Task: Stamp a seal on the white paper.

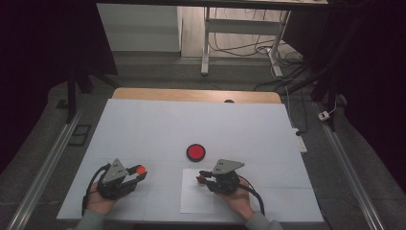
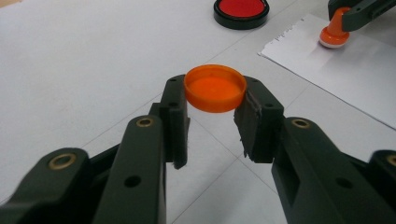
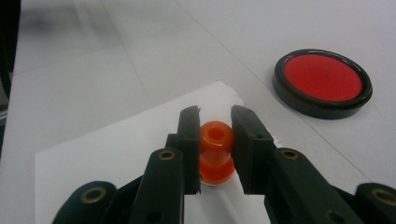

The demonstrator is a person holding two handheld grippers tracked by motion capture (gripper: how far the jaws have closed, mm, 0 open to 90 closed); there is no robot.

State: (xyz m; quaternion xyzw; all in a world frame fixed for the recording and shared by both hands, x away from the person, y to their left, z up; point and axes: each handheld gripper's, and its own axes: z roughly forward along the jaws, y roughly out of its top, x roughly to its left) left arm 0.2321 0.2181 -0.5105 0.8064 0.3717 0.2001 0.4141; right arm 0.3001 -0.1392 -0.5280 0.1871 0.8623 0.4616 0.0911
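Note:
My left gripper [image 1: 140, 171] [image 2: 215, 100] is shut on a round orange cap [image 1: 141, 169] [image 2: 215, 88], held hollow side up a little above the white table at the near left. My right gripper [image 1: 201, 178] [image 3: 215, 119] is shut on an orange stamp [image 1: 203, 179] [image 3: 215, 154] by its waisted handle. The stamp [image 2: 334, 33] stands upright, with its pale base down on the white paper sheet [image 1: 196, 201] [image 2: 345, 70] [image 3: 116, 149]. A red ink pad [image 1: 196, 152] [image 2: 241, 9] [image 3: 323, 81] in a black round case lies open just beyond the sheet.
The white table cover [image 1: 143, 124] reaches to a wooden edge [image 1: 191, 94] at the back. Beyond it stand white desk legs [image 1: 206, 43] and loose cables [image 1: 287, 81] on the floor. Metal rails [image 1: 48, 163] run along both sides of the table.

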